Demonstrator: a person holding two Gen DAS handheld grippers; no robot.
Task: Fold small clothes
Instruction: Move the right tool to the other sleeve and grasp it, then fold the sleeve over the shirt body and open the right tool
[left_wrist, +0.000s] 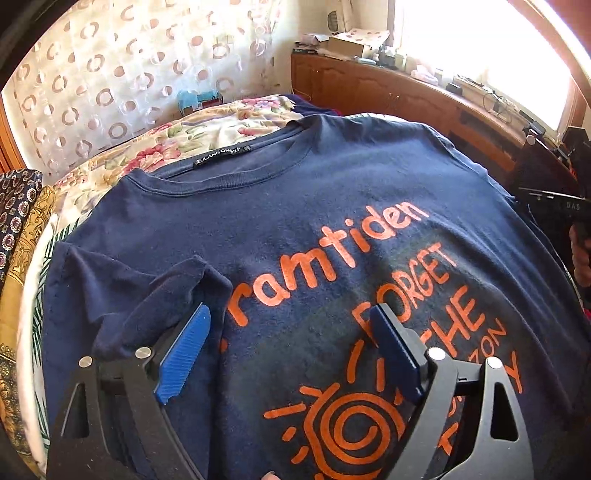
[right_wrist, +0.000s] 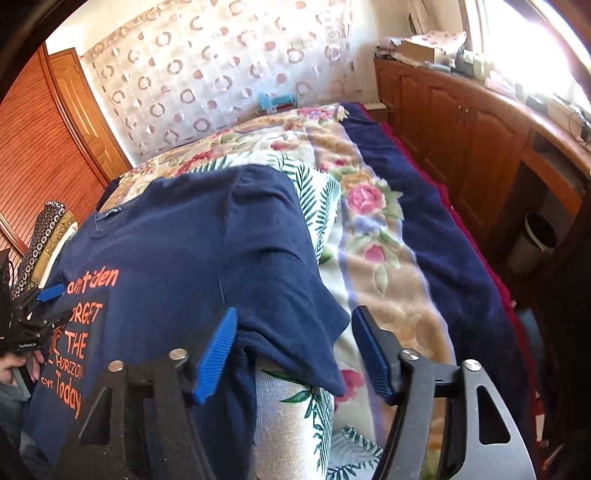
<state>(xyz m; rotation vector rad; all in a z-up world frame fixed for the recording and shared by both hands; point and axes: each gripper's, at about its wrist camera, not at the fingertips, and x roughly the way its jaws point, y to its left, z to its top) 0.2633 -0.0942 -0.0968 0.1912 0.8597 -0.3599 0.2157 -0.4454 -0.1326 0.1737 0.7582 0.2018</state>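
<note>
Navy T-shirt (left_wrist: 332, 206) spread face-up on floral bedspread (right_wrist: 373, 236), unfolded. Left gripper (left_wrist: 291, 350) released above chest print; right gripper (right_wrist: 295, 354) released astride right sleeve (right_wrist: 295, 332). All folds left.

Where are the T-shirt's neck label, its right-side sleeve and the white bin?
neck label (left_wrist: 221, 157), left wrist view, middle of the black tag.
sleeve (right_wrist: 295, 325), right wrist view, cloth near the hem.
white bin (right_wrist: 532, 245), right wrist view, outer wall.

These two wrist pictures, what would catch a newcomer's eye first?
A navy T-shirt with bright orange lettering lies spread front-up across a flowery bedspread. The left gripper hangs open over the print, and the right gripper is open around one sleeve.
</note>
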